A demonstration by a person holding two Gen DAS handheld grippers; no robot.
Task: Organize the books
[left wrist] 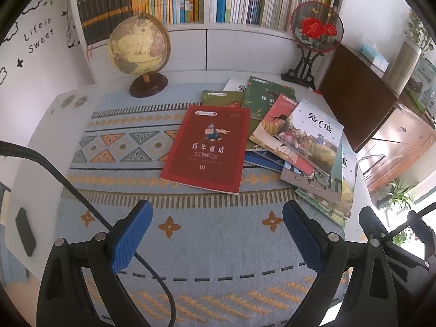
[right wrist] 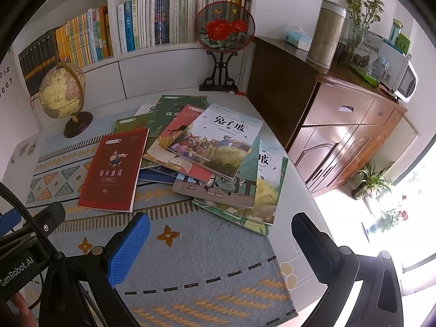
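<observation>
- Red storybook [left wrist: 206, 148] lies flat on the patterned mat [left wrist: 218, 239] over the table, its right edge overlapping a loose, fanned heap of books [right wrist: 218, 160].
- Left gripper [left wrist: 217, 235] and right gripper [right wrist: 220, 248] both hover short of the books, jaws wide apart, holding nothing.
- Sorting looks barely begun; the next move likely calls for sliding one jaw under a cover's near edge to lift it.

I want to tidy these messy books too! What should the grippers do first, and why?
Probably reach the left gripper forward to the red book. It lies flat on top, nearest, and both grippers are open and empty, the right gripper too.
</observation>
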